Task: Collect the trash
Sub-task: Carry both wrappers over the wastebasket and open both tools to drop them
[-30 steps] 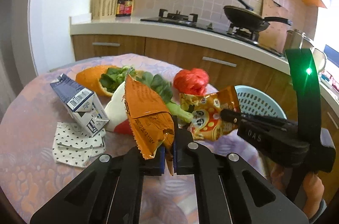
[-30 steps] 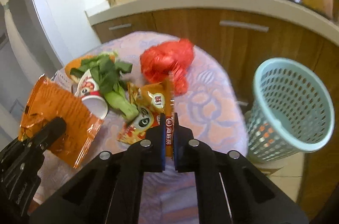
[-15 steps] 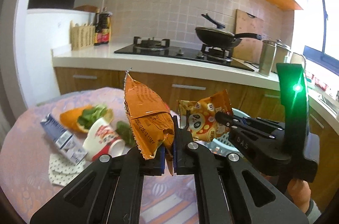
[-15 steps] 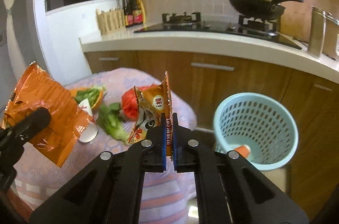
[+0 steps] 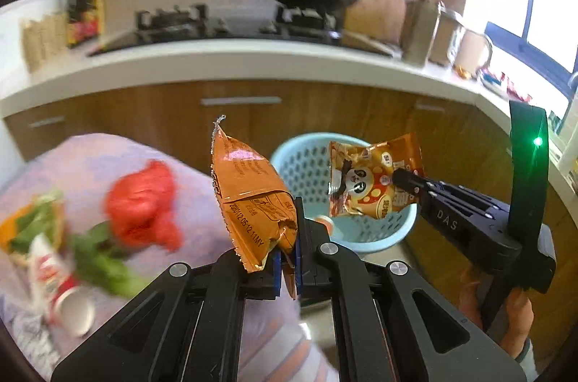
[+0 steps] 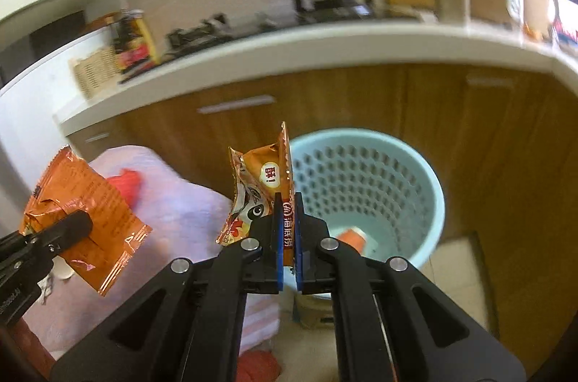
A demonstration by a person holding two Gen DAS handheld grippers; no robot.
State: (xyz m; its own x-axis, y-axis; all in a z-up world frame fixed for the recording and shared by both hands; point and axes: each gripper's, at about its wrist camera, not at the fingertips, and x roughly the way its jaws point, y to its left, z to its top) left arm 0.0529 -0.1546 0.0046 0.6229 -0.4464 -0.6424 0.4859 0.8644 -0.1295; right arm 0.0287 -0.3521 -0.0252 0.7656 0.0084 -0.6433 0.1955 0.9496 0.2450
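My left gripper (image 5: 287, 259) is shut on a crumpled orange snack wrapper (image 5: 249, 197), held in the air over the table's right edge; the wrapper shows at the left of the right wrist view (image 6: 83, 201). My right gripper (image 6: 287, 237) is shut on a panda-print snack bag (image 6: 260, 187), held just in front of and above the light blue perforated basket (image 6: 365, 179). The left wrist view shows that bag (image 5: 372, 179) over the basket (image 5: 307, 165). An orange-and-white item (image 6: 352, 235) lies at the basket's bottom.
On the purple patterned table (image 5: 90, 158) lie a red plastic bag (image 5: 144, 201), green leaves (image 5: 104, 259), an orange peel (image 5: 21, 230) and a tipped red-and-white cup (image 5: 61, 288). Wooden cabinets (image 6: 469, 136) and a counter with stove and pan stand behind the basket.
Both grippers, each still holding its wrapper, have swung right from over the table toward the blue basket. The panda bag now hangs above the basket.
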